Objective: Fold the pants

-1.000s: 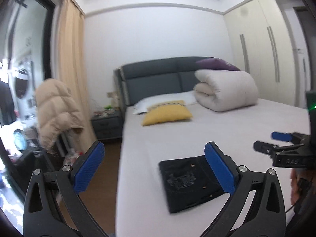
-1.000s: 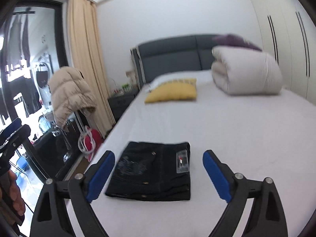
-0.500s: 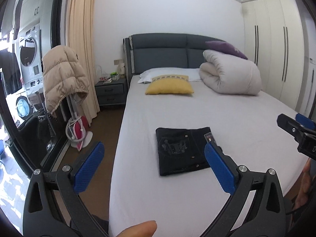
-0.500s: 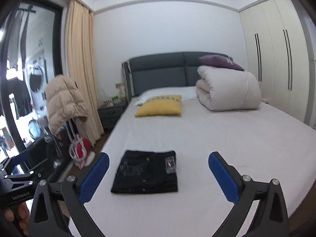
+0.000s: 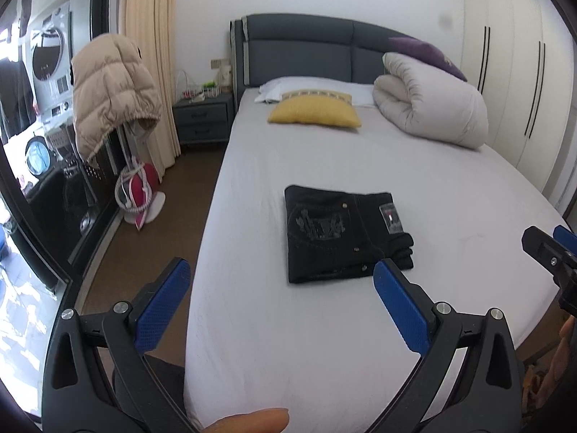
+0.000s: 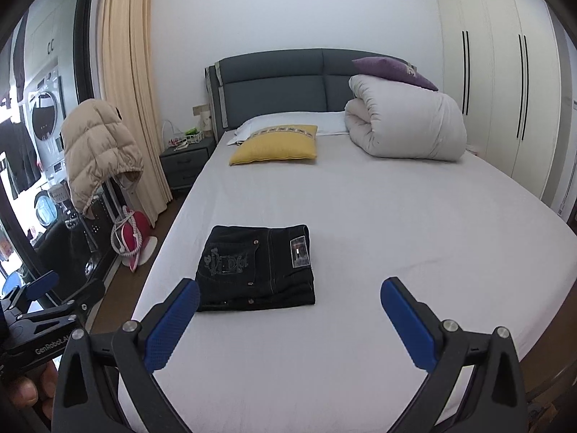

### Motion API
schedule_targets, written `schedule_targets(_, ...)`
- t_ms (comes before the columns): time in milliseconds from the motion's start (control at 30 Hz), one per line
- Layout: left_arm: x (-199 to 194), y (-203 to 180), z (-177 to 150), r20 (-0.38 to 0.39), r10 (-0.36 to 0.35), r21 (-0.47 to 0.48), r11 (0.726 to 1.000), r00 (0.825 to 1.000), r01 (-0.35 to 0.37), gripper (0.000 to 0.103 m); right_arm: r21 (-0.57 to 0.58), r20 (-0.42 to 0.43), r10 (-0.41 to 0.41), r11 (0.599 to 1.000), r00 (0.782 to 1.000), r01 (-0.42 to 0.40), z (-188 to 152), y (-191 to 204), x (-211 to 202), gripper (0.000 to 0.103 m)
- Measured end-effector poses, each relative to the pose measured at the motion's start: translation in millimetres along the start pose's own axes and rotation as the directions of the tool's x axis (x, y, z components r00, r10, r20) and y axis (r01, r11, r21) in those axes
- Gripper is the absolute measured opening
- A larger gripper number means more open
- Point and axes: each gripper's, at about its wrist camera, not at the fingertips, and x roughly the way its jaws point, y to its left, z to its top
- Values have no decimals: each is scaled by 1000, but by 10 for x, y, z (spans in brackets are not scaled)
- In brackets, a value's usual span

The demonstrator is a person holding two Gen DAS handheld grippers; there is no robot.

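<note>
Lying folded into a flat dark square near the bed's (image 6: 396, 223) left edge toward its foot, the pants (image 6: 258, 270) look like soft, fairly heavy denim best pinched at a stacked edge, while the left gripper (image 5: 279, 306) and right gripper (image 6: 290, 323) hover with jaws apart, holding nothing.

Both wrist views over bed (image 5: 324, 166) foot

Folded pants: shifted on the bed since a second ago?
No. The folded pants lie in the same spot near the left edge of the bed, label patch toward the wardrobe side as before. Only the cameras pulled back.
</note>
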Motion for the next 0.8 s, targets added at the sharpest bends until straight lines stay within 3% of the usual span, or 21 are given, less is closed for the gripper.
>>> schedule_targets(333, 416, 55, -62, -66, -5, -8, 1000, 998, 4, 103, -18, -56, 24, 1000, 998, -25, -30, 110, 167, 103)
schedule_targets(800, 637, 28, -97, -100, -7, -12, 1000, 995, 6, 103, -36, -101, 42, 998, 994, -45, -61, 203, 285, 103)
